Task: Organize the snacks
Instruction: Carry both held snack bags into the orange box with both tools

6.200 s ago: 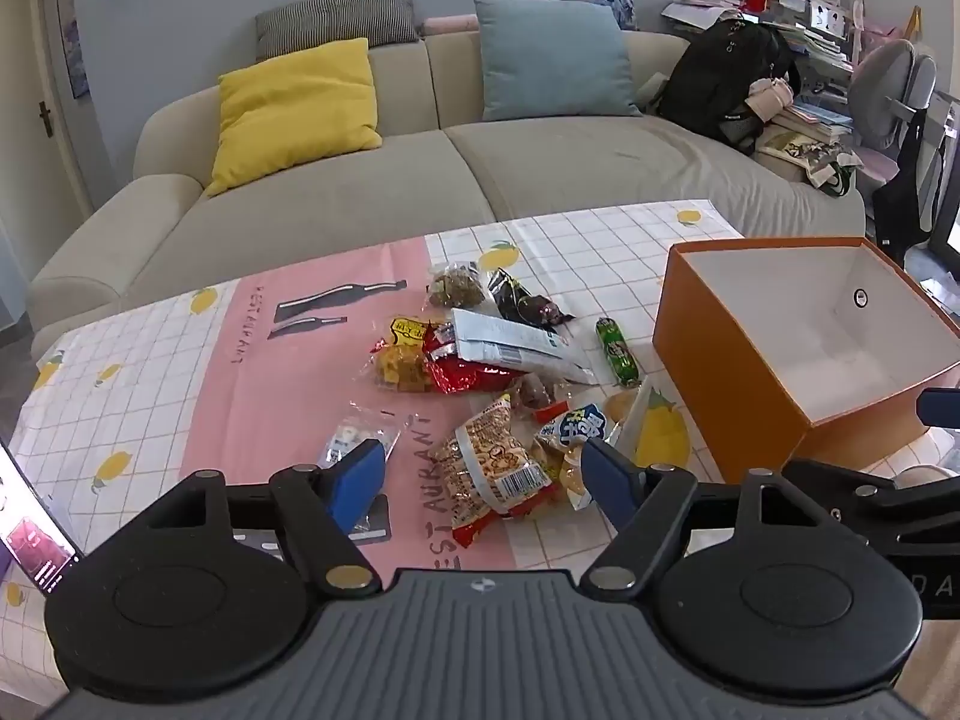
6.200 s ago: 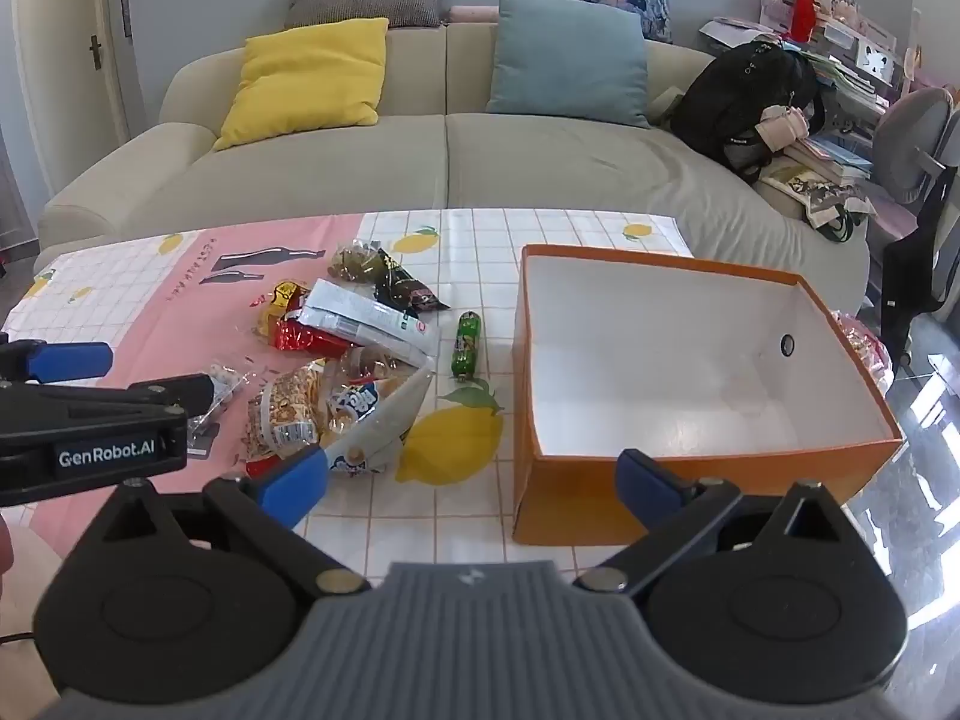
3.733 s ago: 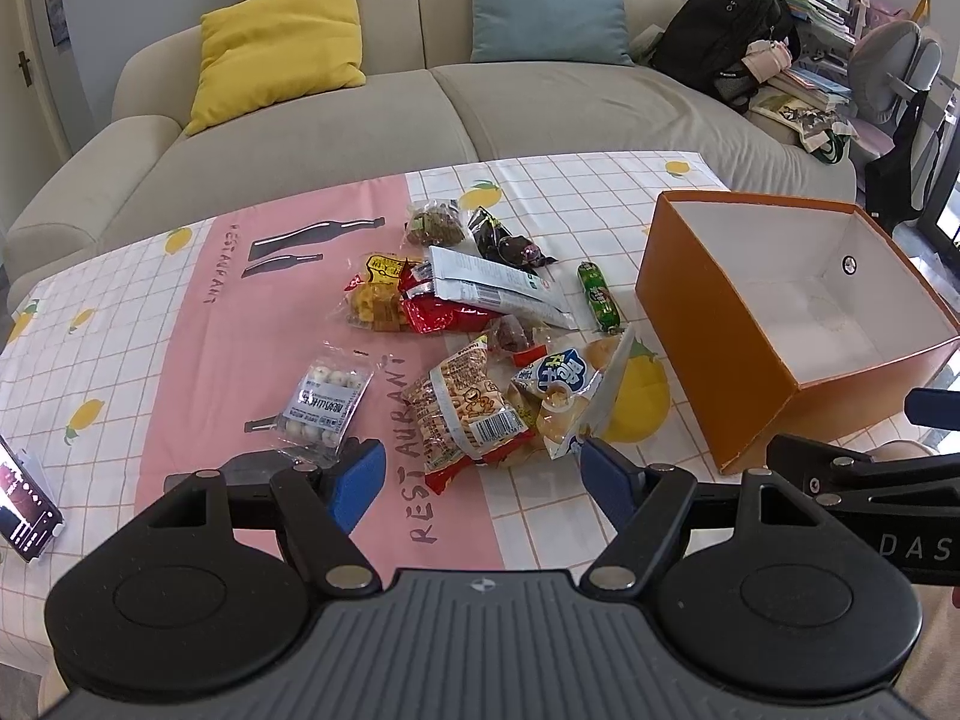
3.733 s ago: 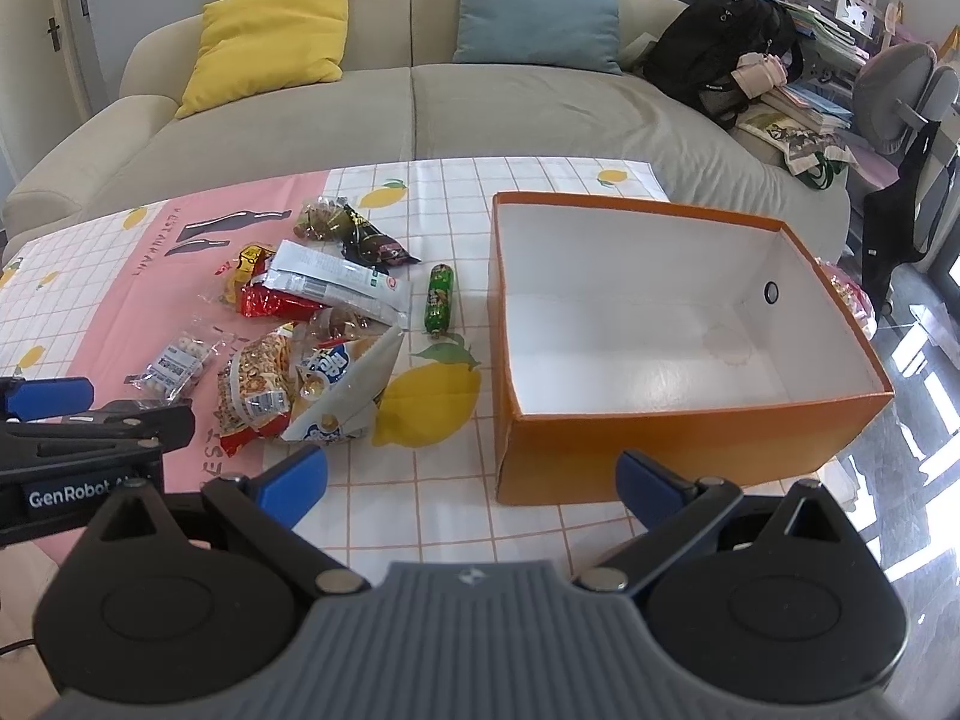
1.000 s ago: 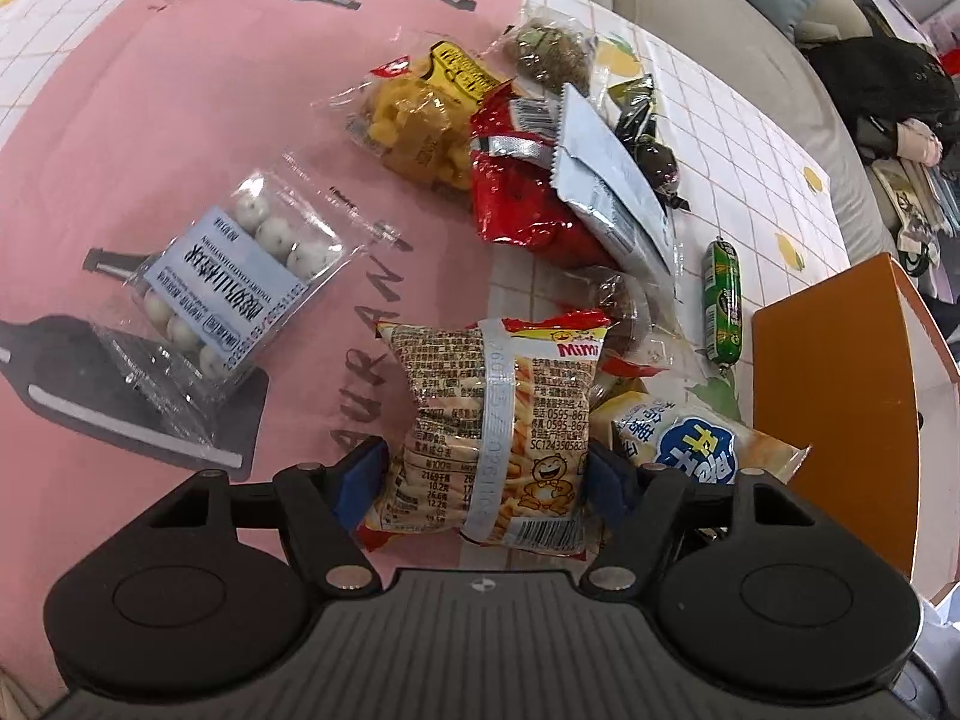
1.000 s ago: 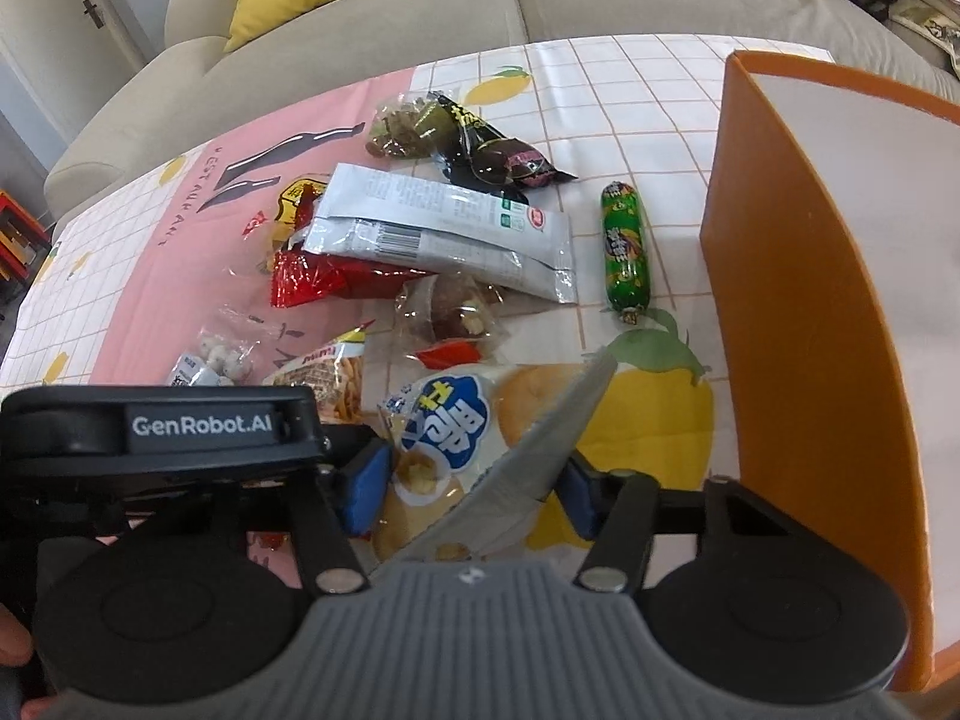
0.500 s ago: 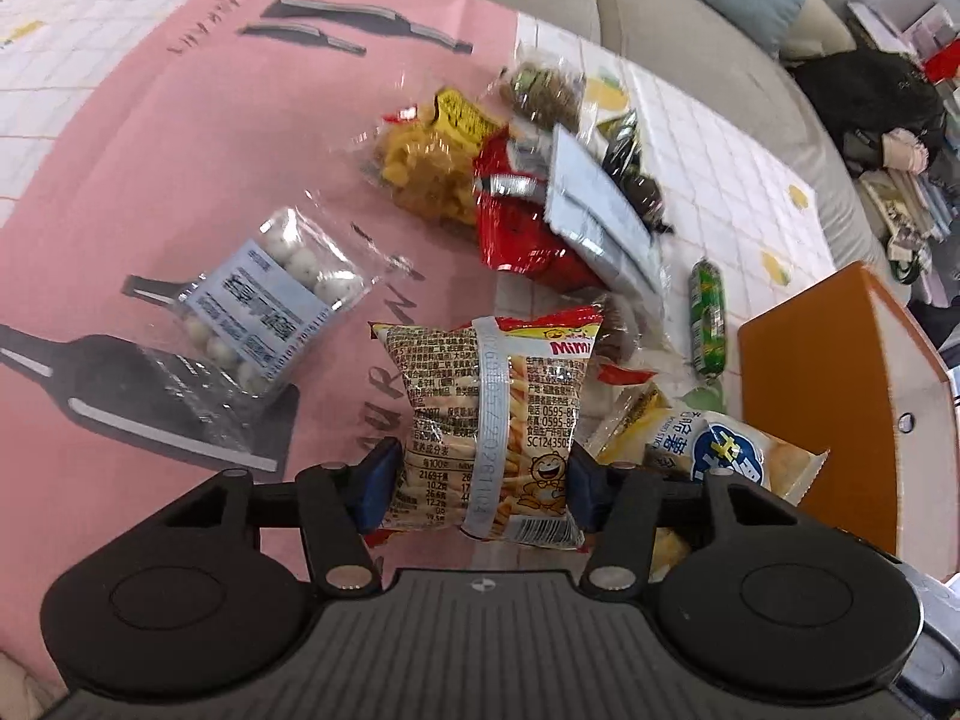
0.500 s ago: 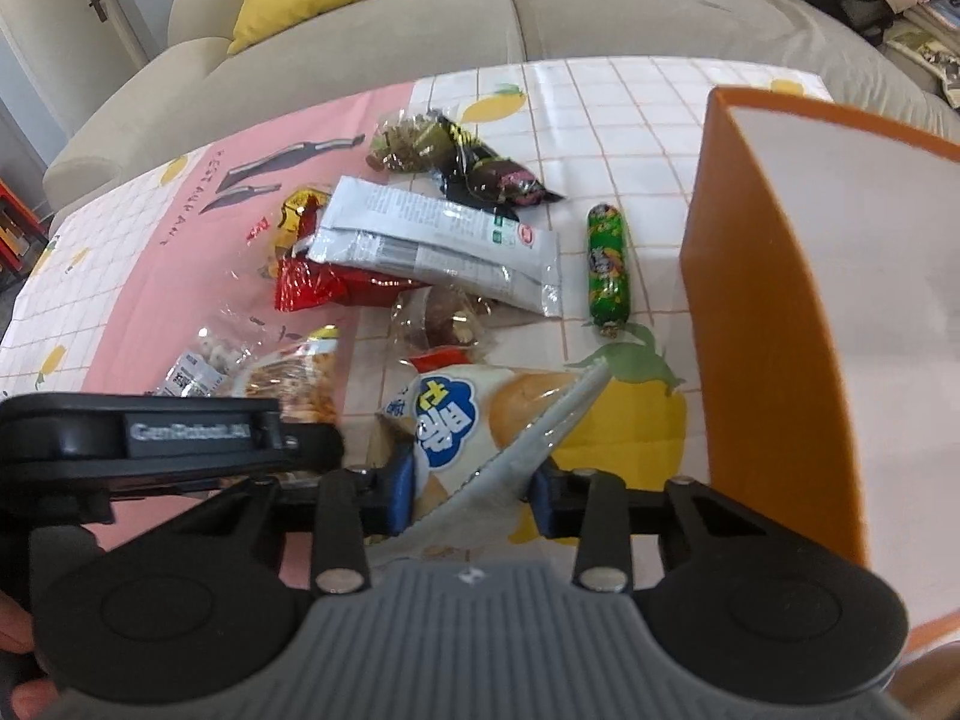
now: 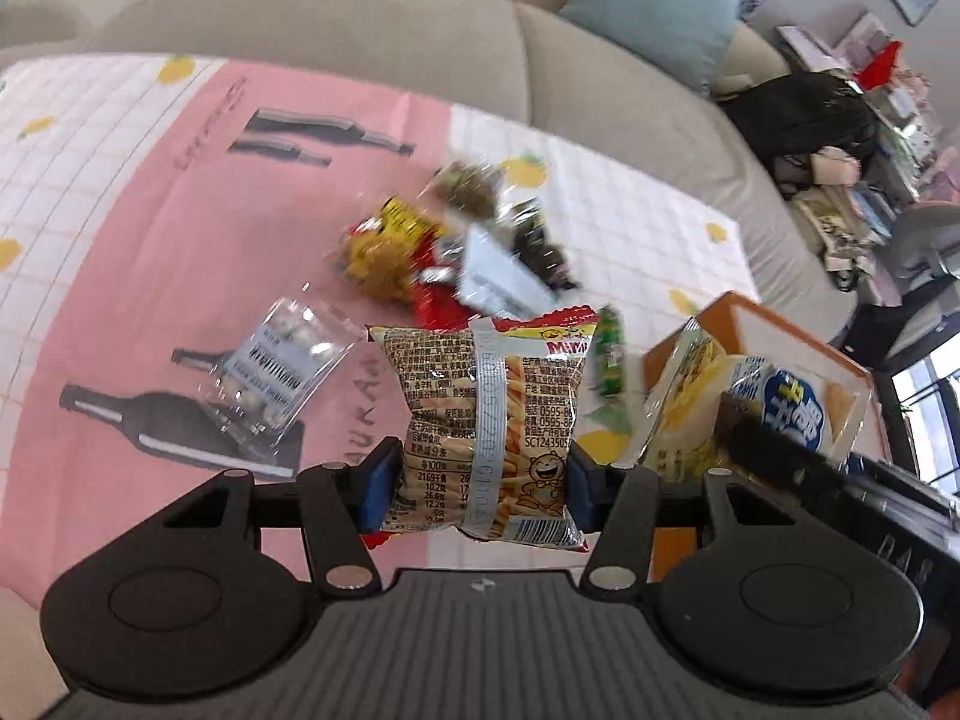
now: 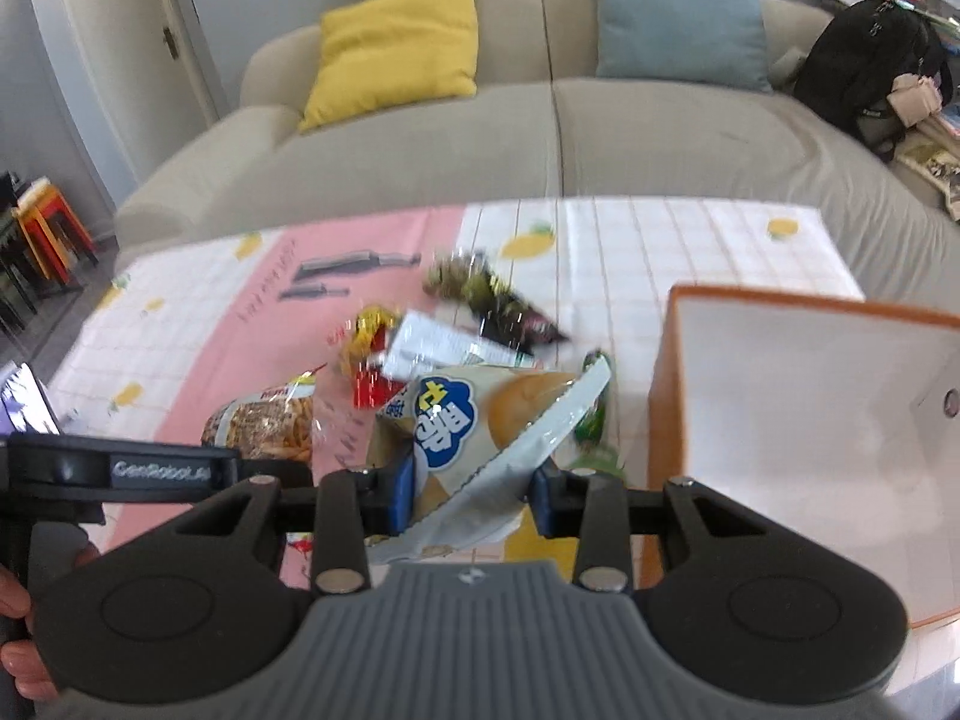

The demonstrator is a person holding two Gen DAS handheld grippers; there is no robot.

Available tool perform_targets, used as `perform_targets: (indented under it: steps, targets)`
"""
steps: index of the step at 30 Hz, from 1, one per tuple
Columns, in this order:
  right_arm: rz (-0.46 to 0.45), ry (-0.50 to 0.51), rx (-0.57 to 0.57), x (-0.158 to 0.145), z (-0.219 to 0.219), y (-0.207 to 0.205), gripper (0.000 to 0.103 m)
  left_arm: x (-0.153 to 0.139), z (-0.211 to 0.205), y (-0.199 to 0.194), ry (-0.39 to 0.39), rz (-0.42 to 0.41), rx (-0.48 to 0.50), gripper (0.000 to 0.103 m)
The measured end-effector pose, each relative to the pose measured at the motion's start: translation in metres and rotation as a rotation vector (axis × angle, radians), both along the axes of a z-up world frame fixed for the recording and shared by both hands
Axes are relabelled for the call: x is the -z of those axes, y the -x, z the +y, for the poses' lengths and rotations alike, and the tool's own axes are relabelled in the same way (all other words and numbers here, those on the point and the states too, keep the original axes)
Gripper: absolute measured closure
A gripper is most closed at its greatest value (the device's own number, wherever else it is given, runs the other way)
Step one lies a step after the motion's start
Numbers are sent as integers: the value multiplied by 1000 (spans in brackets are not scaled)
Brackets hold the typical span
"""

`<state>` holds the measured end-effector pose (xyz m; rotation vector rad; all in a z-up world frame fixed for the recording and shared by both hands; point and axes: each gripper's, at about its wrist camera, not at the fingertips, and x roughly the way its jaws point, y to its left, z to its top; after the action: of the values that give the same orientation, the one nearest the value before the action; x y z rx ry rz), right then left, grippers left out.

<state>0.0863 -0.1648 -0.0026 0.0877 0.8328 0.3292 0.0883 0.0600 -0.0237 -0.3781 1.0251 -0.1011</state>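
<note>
Snacks clamped in both hand-held grippers, lifted above the tabletop [image 9: 120, 192]. Left hand-held gripper [image 9: 478, 483] clenched on a bag of stick crackers [image 9: 486, 420], blue pads pressing its two sides near the bottom edge, bag upright with the printed back panel facing the camera. Right hand-held gripper [image 10: 472, 495] clenched on a bread packet [image 10: 480, 420] with a blue cloud label, packet tilted, its silvery edge slanting up to the right. Same bread packet seen in the left view just right of the cracker bag, in front of the orange box [image 9: 780, 339]. Just beyond, on the tabletop: a clear packet of white round candies [image 9: 273, 378] lying flat on the pink part of the cloth, left of the cracker bag; a green sausage stick [image 9: 611, 354] beside the box; farther back a blurred heap of wrappers [image 9: 456, 264] in yellow, red, silver and dark colours. Orange box [image 10: 810, 420] open, white inside, at the right of the bread packet. Beige sofa [image 10: 540, 138] behind the tabletop, with a yellow cushion [image 10: 396, 48] and a blue cushion [image 10: 678, 18].
</note>
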Motion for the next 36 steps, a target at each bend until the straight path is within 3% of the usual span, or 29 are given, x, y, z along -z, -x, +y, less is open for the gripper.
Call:
perform_targets:
  steps: [6,13,21,26,36]
  targets:
    - [-37,-36,72,-32,-43,1,67,-39,-32,1,-5,-80,83,41]
    - [-43,40,148,-42,-90,2,67,-56,-94,-12,-9,-100,250,41]
    - [70,137,135,-19,-136,-11,67,-38,-175,-38,10,-3,456,41]
    - [131,161,134,-5,-164,-21,67,-27,-220,-53,-52,20,547,42]
    - [258,179,107,36,-190,-43,67,13,-257,-74,-243,143,673,43]
